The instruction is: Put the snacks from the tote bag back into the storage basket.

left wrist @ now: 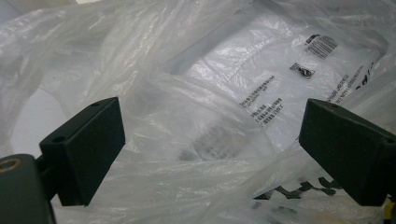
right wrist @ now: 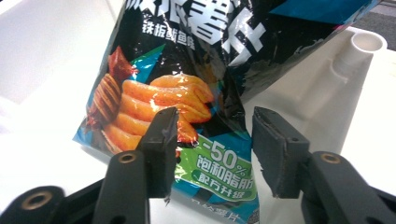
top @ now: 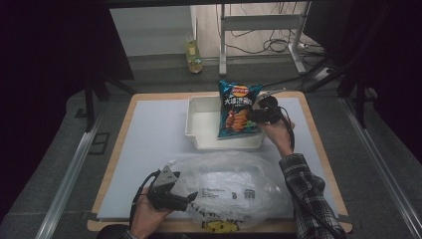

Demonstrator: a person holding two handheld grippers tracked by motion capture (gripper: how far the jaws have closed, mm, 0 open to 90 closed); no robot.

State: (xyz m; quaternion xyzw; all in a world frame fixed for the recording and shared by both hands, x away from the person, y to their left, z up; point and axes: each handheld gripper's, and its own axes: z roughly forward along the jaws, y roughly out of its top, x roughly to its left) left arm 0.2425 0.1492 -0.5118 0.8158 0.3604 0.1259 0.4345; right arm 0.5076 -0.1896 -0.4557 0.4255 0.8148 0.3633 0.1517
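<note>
Chip bag [top: 238, 110] stands upright in the white bin [top: 199, 124], centre frame, its edge between the right gripper [right wrist: 212, 140] jaws, which stand apart; left gripper [left wrist: 210, 149] gapes over the plastic bag [top: 234, 186], lower centre

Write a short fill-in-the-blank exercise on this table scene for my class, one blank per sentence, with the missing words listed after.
1. The chip bag stands in a white ____.
2. The left gripper lies at a clear ____ bag.
3. The right gripper has its jaws to either side of the ____ bag's edge.
4. The sleeve on the person's right arm has a ____ pattern.

Missing words: tray; plastic; chip; plaid
</note>
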